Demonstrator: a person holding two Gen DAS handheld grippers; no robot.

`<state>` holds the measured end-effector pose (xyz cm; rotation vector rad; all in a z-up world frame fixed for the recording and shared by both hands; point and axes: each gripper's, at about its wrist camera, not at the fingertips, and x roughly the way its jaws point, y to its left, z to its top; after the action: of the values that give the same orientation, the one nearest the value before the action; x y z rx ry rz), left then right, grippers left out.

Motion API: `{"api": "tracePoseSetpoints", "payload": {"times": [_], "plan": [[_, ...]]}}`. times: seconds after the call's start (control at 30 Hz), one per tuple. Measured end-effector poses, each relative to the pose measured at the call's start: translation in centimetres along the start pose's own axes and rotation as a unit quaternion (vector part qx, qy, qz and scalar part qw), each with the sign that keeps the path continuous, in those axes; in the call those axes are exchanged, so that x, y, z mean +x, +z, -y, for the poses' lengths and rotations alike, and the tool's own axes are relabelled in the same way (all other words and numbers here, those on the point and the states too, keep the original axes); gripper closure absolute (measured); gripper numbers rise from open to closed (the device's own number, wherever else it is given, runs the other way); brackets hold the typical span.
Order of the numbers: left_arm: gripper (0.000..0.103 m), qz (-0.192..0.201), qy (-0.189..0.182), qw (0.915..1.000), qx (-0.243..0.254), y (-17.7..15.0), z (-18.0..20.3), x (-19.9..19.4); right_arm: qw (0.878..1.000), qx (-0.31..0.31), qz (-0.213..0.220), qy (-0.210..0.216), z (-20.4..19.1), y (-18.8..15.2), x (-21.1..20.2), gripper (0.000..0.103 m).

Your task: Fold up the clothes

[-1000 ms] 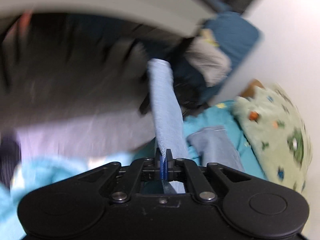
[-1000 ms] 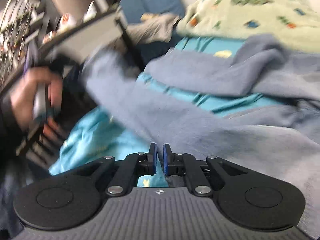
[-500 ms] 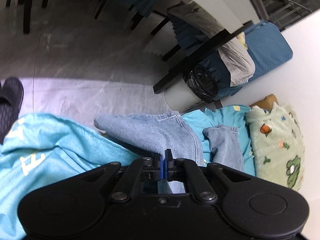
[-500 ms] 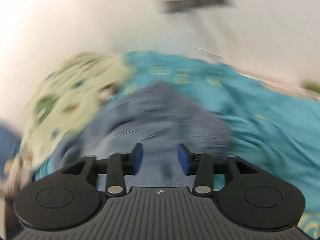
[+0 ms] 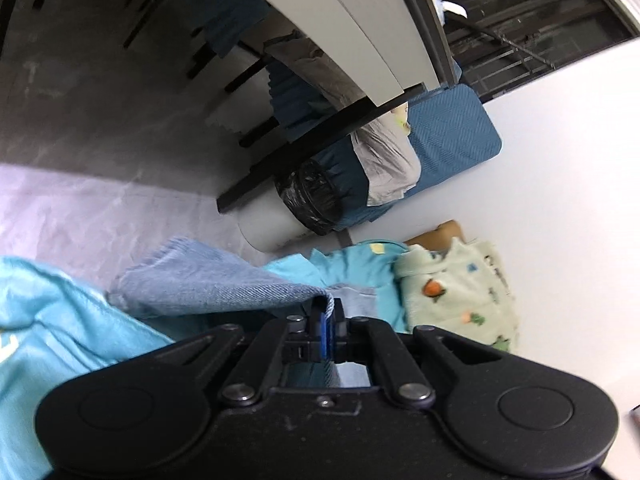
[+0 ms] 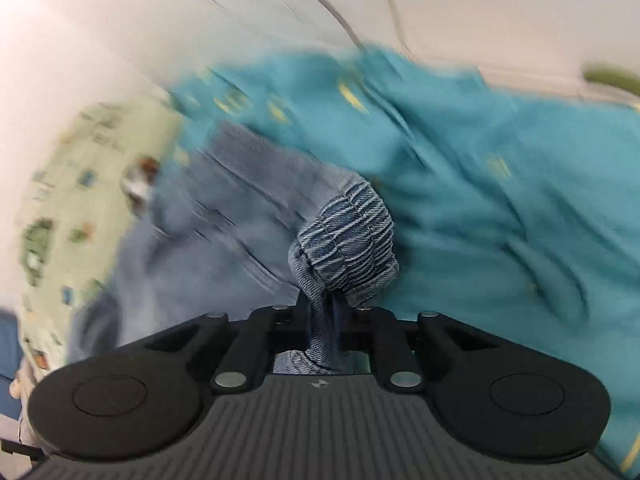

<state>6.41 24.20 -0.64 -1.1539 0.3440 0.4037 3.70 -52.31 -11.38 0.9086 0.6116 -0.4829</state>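
Note:
Light blue denim pants (image 5: 208,280) lie on a teal bed sheet (image 5: 60,320). My left gripper (image 5: 327,320) is shut on the hem edge of one pant leg, which stretches off to the left. In the right wrist view my right gripper (image 6: 324,308) is shut on the gathered elastic waistband (image 6: 352,236) of the same pants (image 6: 224,216), bunched above the jaws. The view is blurred by motion.
A pale green patterned blanket (image 5: 460,292) lies by the white wall; it also shows in the right wrist view (image 6: 80,168). A bin with a black bag (image 5: 308,196), a dark blue cushion (image 5: 452,140) and a table edge (image 5: 352,20) stand beyond the bed. The teal sheet (image 6: 500,184) spreads right.
My right gripper was open half a second ago and has closed on the waistband. My left gripper keeps its hold on the hem; the pant leg has dropped from upright to spread leftwards.

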Motion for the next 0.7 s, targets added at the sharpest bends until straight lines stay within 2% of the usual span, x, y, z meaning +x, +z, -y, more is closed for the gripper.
{"api": "tracePoseSetpoints", "payload": {"times": [0.1, 0.17, 0.2, 0.23, 0.3, 0.4, 0.47, 0.5, 0.6, 0.63, 0.67, 0.7], "plan": [[0.102, 0.0, 0.023, 0.9997, 0.009, 0.1, -0.2, -0.5, 0.991, -0.045, 0.111, 0.064, -2.3, 0.2, -3.3, 0.097], [0.102, -0.001, 0.058, 0.9981, 0.022, -0.3, -0.2, -0.6, 0.981, -0.078, 0.165, 0.066, -3.3, -0.1, -4.7, 0.098], [0.102, -0.005, 0.077, 0.9966, 0.027, -0.5, -0.2, -0.7, 0.979, -0.079, 0.178, 0.058, -3.3, -0.2, -5.1, 0.098], [0.102, -0.013, 0.1, 0.9944, 0.034, -0.8, -0.3, -0.7, 0.98, -0.069, 0.181, 0.044, -3.0, -0.2, -5.2, 0.099], [0.102, -0.036, 0.148, 0.9875, 0.041, -1.4, -0.7, -0.5, 0.987, -0.039, 0.155, -0.008, -1.9, -0.1, -4.7, 0.099], [0.102, -0.077, 0.213, 0.9735, 0.028, -1.9, -1.9, 0.3, 0.994, 0.002, 0.059, -0.093, 0.6, -0.4, -2.0, 0.099], [0.1, -0.089, 0.232, 0.9687, 0.004, -1.6, -2.9, 0.5, 0.992, 0.046, -0.004, -0.117, 2.7, -0.5, 0.1, 0.098], [0.1, -0.09, 0.235, 0.9677, -0.003, -1.4, -3.1, 0.4, 0.991, 0.055, -0.014, -0.119, 3.3, -0.4, 0.5, 0.097], [0.093, -0.083, 0.217, 0.9727, 0.004, -1.2, -2.6, -0.8, 0.991, 0.007, 0.007, -0.132, 2.1, -0.4, -0.4, 0.09], [0.091, -0.081, 0.204, 0.9755, 0.015, -1.3, -2.0, -1.4, 0.99, -0.013, 0.025, -0.136, 1.4, -0.6, -1.1, 0.083], [0.085, -0.078, 0.192, 0.9779, 0.027, -1.3, -1.5, -2.0, 0.989, -0.033, 0.046, -0.138, 0.7, -0.9, -1.7, 0.068], [0.077, -0.076, 0.178, 0.9803, 0.038, -1.4, -0.9, -2.7, 0.987, -0.052, 0.066, -0.141, -0.1, -1.2, -2.4, 0.061]]}}
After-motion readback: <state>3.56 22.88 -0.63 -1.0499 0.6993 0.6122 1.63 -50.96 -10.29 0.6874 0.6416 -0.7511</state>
